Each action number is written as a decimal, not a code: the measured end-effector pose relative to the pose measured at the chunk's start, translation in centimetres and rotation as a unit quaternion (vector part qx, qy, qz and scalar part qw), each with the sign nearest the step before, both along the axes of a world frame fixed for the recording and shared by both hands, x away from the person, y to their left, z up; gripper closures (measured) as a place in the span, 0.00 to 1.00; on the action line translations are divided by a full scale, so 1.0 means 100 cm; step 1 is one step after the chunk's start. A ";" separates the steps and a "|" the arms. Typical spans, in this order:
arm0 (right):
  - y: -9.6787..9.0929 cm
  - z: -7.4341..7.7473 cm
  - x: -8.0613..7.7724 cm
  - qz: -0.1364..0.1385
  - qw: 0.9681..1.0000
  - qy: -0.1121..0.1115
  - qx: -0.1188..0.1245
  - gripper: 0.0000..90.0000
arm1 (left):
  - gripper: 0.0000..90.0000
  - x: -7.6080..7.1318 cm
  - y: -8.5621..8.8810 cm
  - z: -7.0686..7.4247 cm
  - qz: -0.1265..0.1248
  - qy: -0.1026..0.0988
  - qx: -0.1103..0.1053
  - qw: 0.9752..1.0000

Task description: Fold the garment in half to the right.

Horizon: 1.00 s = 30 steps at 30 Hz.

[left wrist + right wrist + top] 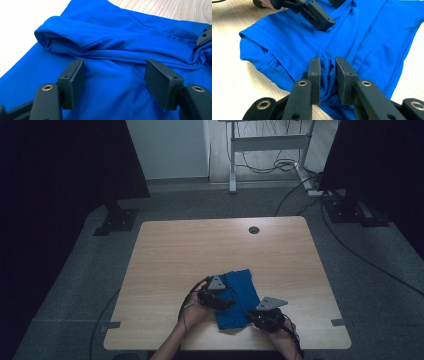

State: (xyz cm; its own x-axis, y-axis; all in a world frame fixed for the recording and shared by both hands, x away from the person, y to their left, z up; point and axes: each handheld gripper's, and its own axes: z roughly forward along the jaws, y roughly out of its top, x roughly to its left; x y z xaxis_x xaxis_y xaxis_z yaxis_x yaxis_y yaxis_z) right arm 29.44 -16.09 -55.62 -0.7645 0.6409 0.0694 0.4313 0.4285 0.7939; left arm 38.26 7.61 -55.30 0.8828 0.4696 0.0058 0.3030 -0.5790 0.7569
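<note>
Black jaws of the left gripper [115, 82] stand wide apart over the blue garment [120, 50], their pads just above flat cloth with nothing pressed between them; a rolled fold of the fabric runs across just beyond the tips. Seen from above, the left gripper [216, 295] sits over the garment's left edge, with the person's left hand [194, 312] coming in from the near side of the table [175, 250].

Over on the right, the right gripper [329, 75] has its jaws close together with a bunched ridge of the blue garment [287, 47] pinched between the pads, the fabric gathering into creases that run away from the grip. From above, the right gripper [267, 314] is at the near right corner of the garment.

Cloth lies on the near half of the wooden table, slightly right of centre, spread mostly flat, its far end angled away to the right. A small round hole [254, 229] sits near the table's far edge.
</note>
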 end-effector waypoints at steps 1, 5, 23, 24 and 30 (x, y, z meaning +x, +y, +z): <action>0.000 0.001 0.000 0.000 1.000 -0.001 -0.001 0.80 | 0.33 0.000 0.000 0.000 0.001 0.000 0.000 1.000; -0.001 0.008 0.001 -0.003 1.000 -0.012 0.008 0.76 | 0.33 -0.001 -0.001 0.000 0.004 -0.002 0.002 1.000; -0.001 0.002 0.021 -0.057 0.996 -0.034 -0.058 0.33 | 0.32 -0.002 -0.001 0.000 0.008 -0.003 0.003 1.000; -0.015 0.002 0.023 -0.078 0.995 -0.030 -0.053 0.33 | 0.32 -0.002 -0.001 0.000 0.008 -0.003 0.003 1.000; -0.045 0.008 0.023 -0.124 0.991 -0.027 -0.030 0.33 | 0.32 -0.002 -0.001 0.000 0.009 -0.003 0.002 1.000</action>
